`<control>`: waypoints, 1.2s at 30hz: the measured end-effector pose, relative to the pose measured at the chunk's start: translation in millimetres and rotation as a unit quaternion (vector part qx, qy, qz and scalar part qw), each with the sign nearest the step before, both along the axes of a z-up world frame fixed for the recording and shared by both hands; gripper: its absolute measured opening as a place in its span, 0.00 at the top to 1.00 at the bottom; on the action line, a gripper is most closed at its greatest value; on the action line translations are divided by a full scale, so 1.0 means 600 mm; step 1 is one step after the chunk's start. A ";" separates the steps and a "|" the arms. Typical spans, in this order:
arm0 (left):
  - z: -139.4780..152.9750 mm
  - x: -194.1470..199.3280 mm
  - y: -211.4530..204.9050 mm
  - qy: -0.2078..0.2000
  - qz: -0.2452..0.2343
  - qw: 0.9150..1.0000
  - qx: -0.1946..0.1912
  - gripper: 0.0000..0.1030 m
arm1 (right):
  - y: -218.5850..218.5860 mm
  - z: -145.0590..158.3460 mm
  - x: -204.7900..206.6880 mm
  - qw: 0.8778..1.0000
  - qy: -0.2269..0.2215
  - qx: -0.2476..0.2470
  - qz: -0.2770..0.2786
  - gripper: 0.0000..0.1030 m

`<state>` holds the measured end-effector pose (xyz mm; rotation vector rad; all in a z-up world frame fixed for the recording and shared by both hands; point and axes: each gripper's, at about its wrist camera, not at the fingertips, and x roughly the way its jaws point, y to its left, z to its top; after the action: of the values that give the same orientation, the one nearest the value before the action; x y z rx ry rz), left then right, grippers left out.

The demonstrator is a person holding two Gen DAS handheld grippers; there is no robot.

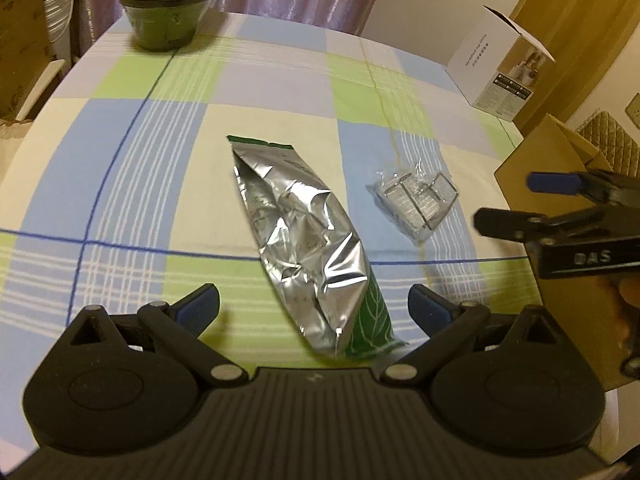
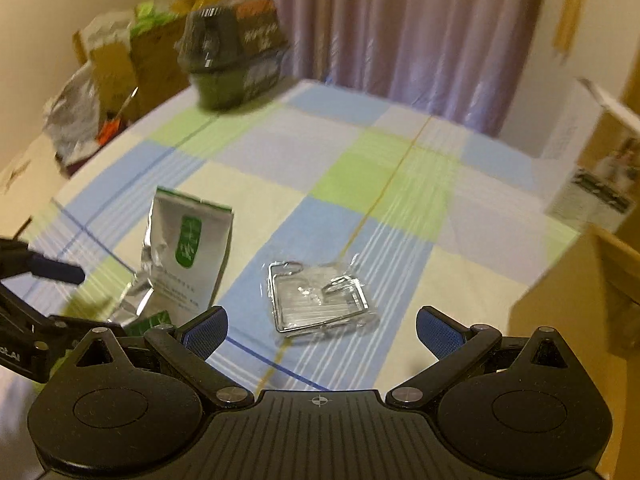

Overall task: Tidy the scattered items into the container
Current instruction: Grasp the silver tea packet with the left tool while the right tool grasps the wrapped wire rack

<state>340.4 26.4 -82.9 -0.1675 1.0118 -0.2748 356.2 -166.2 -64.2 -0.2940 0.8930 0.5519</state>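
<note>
My left hand-held gripper (image 1: 314, 312) hangs spread over the foil pouch (image 1: 300, 236); my right hand-held gripper (image 2: 322, 330) (also spread) faces the wrapped wire rack (image 2: 318, 298).

A pouch (image 1: 308, 248) is lying near the middle of the bed (image 1: 120, 184), one end reaching toward the near edge. To its right, a packet (image 1: 414, 204) holding a wire rack is lying flat, apart from the pouch. A tub (image 1: 166, 8) is sitting at the far left corner. A white box (image 1: 502, 68) is standing at the far right corner. A carton (image 1: 560, 216) is sitting at the right edge, right of the packet. Behind the far edge a curtain (image 2: 400, 32) is hanging.
</note>
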 end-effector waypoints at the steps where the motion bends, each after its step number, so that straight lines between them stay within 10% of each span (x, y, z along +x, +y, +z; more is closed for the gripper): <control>1: -0.003 0.004 0.000 0.000 -0.001 1.000 -0.002 0.04 | 0.001 -0.004 0.005 1.000 0.002 -0.001 0.005 0.00; 11: -0.028 0.043 -0.009 0.003 -0.011 1.000 -0.008 0.05 | 0.025 -0.038 0.048 0.998 0.021 -0.017 0.060 0.00; 23: -0.057 0.060 -0.008 0.013 -0.038 0.999 -0.010 0.29 | 0.033 -0.081 0.084 0.997 0.041 -0.019 0.064 0.00; 25: -0.057 0.061 -0.008 0.015 -0.040 0.999 -0.011 0.30 | 0.031 -0.086 0.088 0.997 0.049 -0.019 0.063 0.22; 36: -0.043 0.026 0.001 0.030 -0.065 0.997 -0.008 0.52 | 0.016 -0.075 0.028 0.998 0.060 -0.029 0.019 0.30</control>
<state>356.3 27.0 -108.9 -0.1254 1.0829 -0.3981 372.8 -156.4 -109.0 -0.3341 1.0220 0.5842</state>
